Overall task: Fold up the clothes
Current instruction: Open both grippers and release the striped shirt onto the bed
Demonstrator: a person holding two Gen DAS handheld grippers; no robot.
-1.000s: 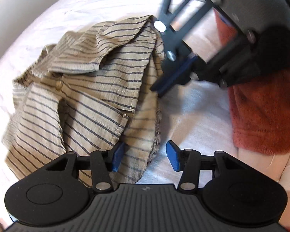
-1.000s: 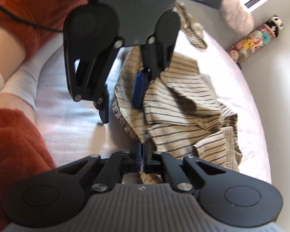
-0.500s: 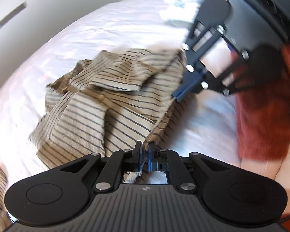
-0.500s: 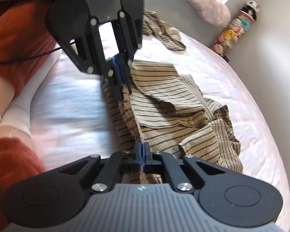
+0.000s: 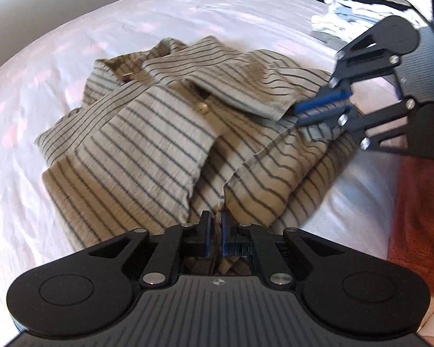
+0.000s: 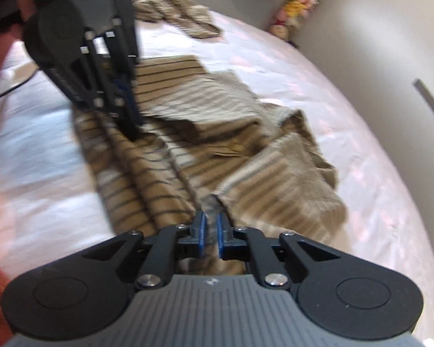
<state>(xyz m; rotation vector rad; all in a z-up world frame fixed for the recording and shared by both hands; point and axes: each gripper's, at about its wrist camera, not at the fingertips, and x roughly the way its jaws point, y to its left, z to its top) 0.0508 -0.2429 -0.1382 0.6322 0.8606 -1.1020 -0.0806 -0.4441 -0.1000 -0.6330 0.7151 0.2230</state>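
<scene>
left gripper pinches striped shirt hem (stretched between both); right gripper fingers opening around it.

The striped shirt is thin crinkled cloth. The bed sheet is smooth, wrinkled cloth. The left claw is matt black plastic with shiny metal rivets.

Bare sheet open left of and beyond shirt. Stacked clothes blocking far corner. Orange fabric closing off near side. In right view, second striped garment, toys and wall bounding far edge.
</scene>
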